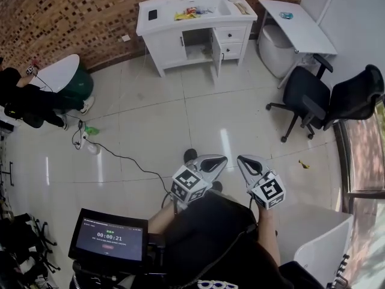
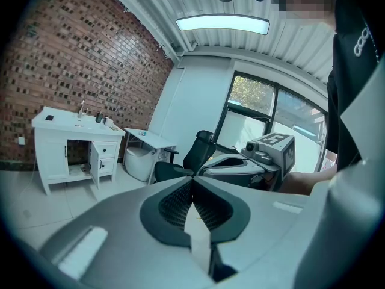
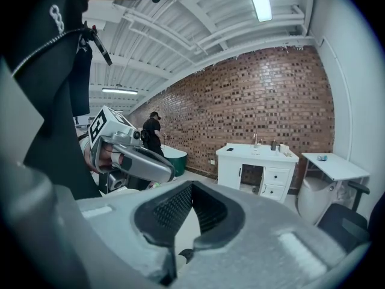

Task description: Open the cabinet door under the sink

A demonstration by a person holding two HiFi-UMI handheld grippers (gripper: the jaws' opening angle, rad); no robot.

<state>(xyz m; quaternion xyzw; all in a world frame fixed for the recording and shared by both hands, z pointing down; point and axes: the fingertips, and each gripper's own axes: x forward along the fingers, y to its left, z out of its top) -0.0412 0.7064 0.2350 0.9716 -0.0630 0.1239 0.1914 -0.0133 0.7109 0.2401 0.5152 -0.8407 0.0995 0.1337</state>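
Bottom centre: L gripper (image 1: 220, 161) & R gripper (image 1: 243, 161), both claws pinched together, empty. Far off, top centre: sink cabinet (image 1: 165, 17). Its frame-left door (image 1: 170, 46) is shut, the other's ajar. Prob. a light, stiff hinged panel; hook the slim handle (image 1: 182, 41) at its inner edge.

The floor (image 1: 198, 119) is pale glossy tile, bright with reflected ceiling light. At top centre the white sink cabinet (image 1: 168, 44) stands on it against the brick wall. A white bench (image 1: 301, 26) slants away at upper right, with a white tub (image 1: 278, 50) beneath it. A black office chair (image 1: 304, 98) stands at the right (a second chair (image 1: 361, 92) just beside it). A black cable (image 1: 123, 160) snakes across the left, and a small yellow scrap (image 1: 304, 164) lies at the right.
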